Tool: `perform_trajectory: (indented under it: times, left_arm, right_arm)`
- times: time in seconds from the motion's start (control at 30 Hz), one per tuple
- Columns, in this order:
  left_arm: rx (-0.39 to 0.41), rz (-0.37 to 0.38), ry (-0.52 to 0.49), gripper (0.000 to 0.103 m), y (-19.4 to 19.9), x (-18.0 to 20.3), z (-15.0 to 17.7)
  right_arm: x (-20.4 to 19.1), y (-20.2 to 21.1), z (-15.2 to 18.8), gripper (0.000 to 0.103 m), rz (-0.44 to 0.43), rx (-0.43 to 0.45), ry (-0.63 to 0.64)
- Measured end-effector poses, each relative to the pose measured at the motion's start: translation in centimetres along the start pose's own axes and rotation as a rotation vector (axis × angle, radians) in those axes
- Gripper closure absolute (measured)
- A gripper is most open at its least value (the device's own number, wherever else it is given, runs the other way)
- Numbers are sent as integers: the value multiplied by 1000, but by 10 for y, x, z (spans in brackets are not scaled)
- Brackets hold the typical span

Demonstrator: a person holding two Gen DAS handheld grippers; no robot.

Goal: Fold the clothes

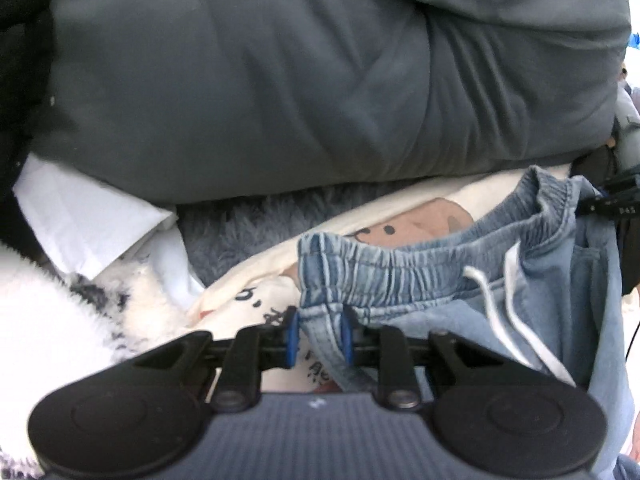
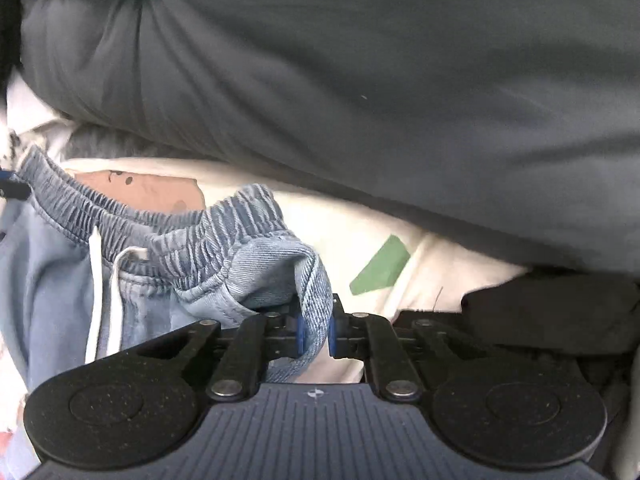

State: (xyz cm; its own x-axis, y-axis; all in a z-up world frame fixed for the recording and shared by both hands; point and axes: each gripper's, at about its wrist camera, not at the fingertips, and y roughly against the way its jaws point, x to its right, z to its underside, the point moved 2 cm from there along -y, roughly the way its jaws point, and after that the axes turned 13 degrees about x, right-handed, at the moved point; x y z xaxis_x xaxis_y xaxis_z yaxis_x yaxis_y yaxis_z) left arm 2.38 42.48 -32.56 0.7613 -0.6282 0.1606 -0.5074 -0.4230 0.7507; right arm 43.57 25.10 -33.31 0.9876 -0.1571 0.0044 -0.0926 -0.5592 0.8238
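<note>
Light blue denim shorts with an elastic waistband and white drawstring hang between my two grippers. My left gripper is shut on the left end of the waistband, fabric pinched between its blue pads. In the right wrist view the same shorts stretch leftward, and my right gripper is shut on the waistband's right end. The other gripper shows as a dark shape at the far right of the left wrist view. The legs of the shorts hang below, out of sight.
A large grey quilted cover fills the upper half of both views. Under it lie a cream printed garment, a grey fluffy item, white fleece and white folded cloth. A black garment sits at the right.
</note>
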Motion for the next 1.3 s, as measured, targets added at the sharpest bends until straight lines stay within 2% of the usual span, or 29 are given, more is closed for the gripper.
perform_trajectory:
  times: [0.1, 0.23, 0.37, 0.53, 0.67, 0.73, 0.77, 0.8, 0.83, 0.87, 0.9, 1.0, 1.2, 1.3]
  left_arm:
    - [20, -5, 1, 82, 5, 1, -3]
    - [59, -23, -24, 82, 12, 0, -15]
    - [74, -42, -25, 83, 11, -8, -33]
    - [3, -55, -32, 83, -32, -15, -25]
    - [-78, -59, 25, 80, -71, -25, -15]
    - [-96, -53, 31, 78, -76, -26, -16]
    - [-105, -50, 33, 75, -79, -27, -16]
    - [-113, -47, 36, 73, -81, -28, -16]
    - [-122, -45, 39, 64, -84, -29, -17]
    - [-129, -60, 40, 49, -83, -31, -16]
    - [-135, -75, 41, 44, -82, -33, -16]
    - [-144, -65, 97, 42, -72, -38, -18]
    - [-118, -67, -13, 45, -46, -21, -32]
    - [-59, -52, -18, 45, -29, -21, -49]
  right_arm:
    - [-8, -2, 0, 95, 43, 25, 44]
    - [-11, 8, -12, 95, 101, 112, 53]
    - [-7, 12, -29, 95, 107, 147, 39]
    - [-6, -22, -19, 95, 118, 89, 63]
    - [2, -57, -1, 93, 135, 61, -5]
    - [10, -65, 6, 79, 148, 63, -96]
    - [14, -64, 9, 77, 149, 75, -150]
    - [18, -61, 11, 75, 146, 90, -197]
    - [20, -57, 14, 73, 143, 102, -230]
    - [22, -52, 17, 71, 143, 113, -253]
    - [23, -47, 20, 67, 144, 125, -272]
    - [24, -27, 29, 62, 137, 169, -320]
    - [2, 20, 37, 62, 140, 253, -316]
    - [-11, 56, 39, 62, 160, 270, -302]
